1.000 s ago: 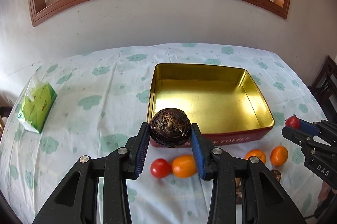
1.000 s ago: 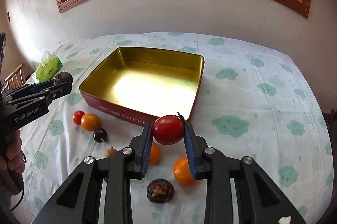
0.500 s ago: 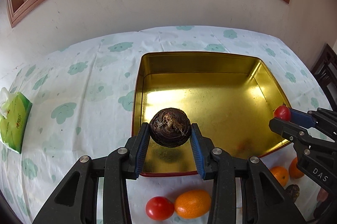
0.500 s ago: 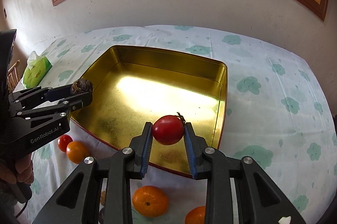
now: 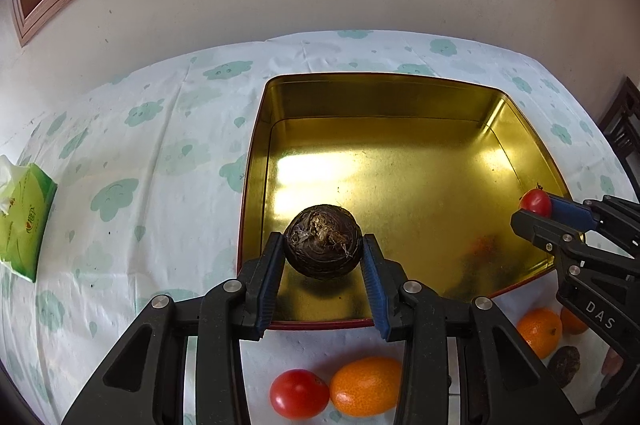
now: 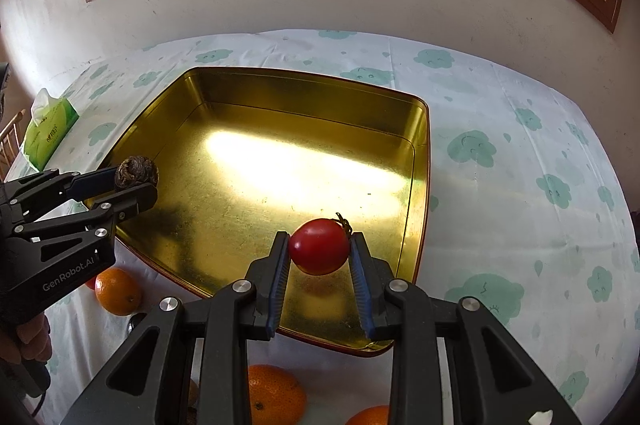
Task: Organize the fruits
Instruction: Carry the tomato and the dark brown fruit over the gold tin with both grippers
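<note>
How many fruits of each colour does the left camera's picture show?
Red tomatoes: 2
Orange citrus: 3
Dark brown fruits: 2
Total: 7

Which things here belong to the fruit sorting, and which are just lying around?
Job: gold tin; brown fruit in left gripper; tomato in right gripper; loose oranges, tomato.
Bystanders: tissue pack, tablecloth.

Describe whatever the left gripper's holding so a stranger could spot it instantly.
Find the gold tin on the cloud-print tablecloth. Over its near-left corner, the left gripper pinches a dark brown, rough-skinned ball with dried fibres on top, unlike the smooth red and orange fruits nearby.
</note>
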Demonstrator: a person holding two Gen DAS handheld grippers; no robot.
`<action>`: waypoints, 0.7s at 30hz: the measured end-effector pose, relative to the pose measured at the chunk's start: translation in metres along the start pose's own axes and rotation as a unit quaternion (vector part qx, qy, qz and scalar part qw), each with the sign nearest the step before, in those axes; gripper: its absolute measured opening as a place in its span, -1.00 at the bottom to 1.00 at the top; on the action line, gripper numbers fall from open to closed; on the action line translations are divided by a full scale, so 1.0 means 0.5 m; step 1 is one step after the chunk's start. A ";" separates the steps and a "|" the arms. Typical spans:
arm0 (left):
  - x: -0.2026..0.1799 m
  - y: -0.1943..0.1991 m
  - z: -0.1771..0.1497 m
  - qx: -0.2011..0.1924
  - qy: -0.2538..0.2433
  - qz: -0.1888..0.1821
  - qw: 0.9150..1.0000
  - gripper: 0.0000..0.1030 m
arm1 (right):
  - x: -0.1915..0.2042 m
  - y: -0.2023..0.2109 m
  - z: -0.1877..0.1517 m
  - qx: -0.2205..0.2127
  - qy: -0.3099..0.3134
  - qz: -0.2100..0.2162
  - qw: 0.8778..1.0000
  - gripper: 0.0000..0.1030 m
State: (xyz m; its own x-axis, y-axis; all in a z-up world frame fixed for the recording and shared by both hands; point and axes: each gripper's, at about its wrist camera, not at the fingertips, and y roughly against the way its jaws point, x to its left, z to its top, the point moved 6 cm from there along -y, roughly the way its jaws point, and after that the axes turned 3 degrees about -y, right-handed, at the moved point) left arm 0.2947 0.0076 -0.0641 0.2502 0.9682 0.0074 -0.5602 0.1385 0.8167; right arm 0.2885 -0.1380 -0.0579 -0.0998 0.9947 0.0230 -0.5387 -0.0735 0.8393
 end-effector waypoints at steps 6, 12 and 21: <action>0.000 0.010 -0.013 0.004 0.017 0.005 1.000 -0.23 | -0.007 0.001 -0.002 -0.001 0.003 -0.007 1.000 -0.47; -0.004 0.022 -0.030 0.005 0.037 0.013 0.999 -0.23 | -0.011 0.002 -0.004 -0.002 0.009 -0.014 1.000 -0.48; -0.007 0.025 -0.033 0.002 0.042 0.017 0.999 -0.23 | -0.009 0.004 -0.007 -0.004 0.011 -0.011 1.000 -0.45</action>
State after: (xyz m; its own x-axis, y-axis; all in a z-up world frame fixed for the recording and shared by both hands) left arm 0.2737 0.0095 -0.0634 0.1635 0.9865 -0.0126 -0.5638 0.1039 0.8194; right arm 0.2852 -0.1431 -0.0582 -0.1066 0.9943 -0.0071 -0.5480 -0.0528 0.8348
